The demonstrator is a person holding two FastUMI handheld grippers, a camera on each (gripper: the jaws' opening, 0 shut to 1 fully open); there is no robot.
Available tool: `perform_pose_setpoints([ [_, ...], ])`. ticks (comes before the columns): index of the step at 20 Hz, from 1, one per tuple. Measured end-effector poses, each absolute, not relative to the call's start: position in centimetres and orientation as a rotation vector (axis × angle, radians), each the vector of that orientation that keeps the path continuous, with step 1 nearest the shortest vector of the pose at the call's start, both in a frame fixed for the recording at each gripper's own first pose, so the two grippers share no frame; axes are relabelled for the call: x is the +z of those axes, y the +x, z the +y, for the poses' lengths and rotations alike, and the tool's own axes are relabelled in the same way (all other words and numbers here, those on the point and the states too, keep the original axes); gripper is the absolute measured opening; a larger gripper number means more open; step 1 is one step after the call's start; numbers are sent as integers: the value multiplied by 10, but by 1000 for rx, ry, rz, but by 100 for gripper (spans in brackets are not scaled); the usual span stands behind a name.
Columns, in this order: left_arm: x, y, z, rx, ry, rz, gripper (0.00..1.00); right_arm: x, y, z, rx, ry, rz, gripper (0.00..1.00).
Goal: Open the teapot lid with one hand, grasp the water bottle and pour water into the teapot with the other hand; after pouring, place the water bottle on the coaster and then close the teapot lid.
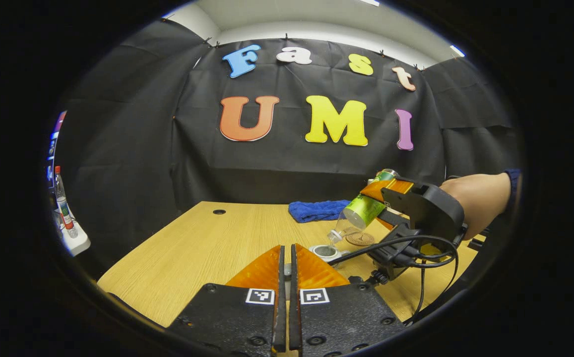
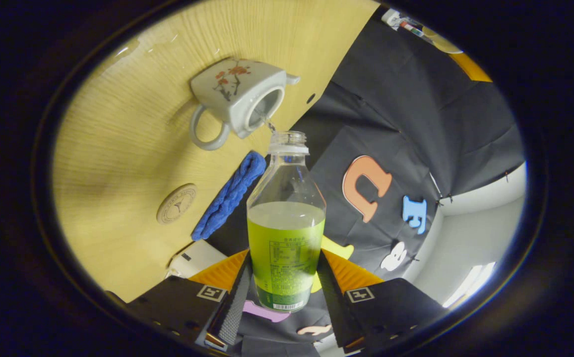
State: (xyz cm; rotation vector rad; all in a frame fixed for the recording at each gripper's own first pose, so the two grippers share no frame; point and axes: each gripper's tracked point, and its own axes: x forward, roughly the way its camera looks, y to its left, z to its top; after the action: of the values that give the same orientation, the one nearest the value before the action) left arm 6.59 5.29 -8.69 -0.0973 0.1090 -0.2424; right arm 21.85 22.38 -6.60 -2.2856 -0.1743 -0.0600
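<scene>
The white teapot [image 2: 237, 96], painted with a red blossom, stands open on the wooden table. My right gripper [image 2: 284, 258] is shut on the water bottle [image 2: 287, 223] with its green label, tipped mouth-down toward the pot. A thin stream of water runs from the bottle's mouth into the opening. In the left gripper view the bottle [image 1: 363, 208] hangs tilted over the teapot's rim [image 1: 325, 252], held by the right gripper [image 1: 381, 198] and a hand. My left gripper [image 1: 287, 258] is shut with a narrow gap holding a small pale piece, the teapot lid's knob; the rest of the lid is hidden.
A round coaster [image 2: 176, 203] lies on the table beside a folded blue cloth [image 2: 229, 196]. They lie just beyond the teapot in the left gripper view: coaster [image 1: 359, 239], cloth [image 1: 319, 209]. A white box [image 2: 195, 258] sits near the table edge. A spare bottle [image 1: 63, 203] stands on a side shelf.
</scene>
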Motion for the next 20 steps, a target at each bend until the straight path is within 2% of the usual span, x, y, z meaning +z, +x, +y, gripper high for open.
perform_pose_setpoints([
  [20, -92, 62, 63, -250, -83, 129, 5, -50, 216, 253, -68, -2418, -264, 74],
])
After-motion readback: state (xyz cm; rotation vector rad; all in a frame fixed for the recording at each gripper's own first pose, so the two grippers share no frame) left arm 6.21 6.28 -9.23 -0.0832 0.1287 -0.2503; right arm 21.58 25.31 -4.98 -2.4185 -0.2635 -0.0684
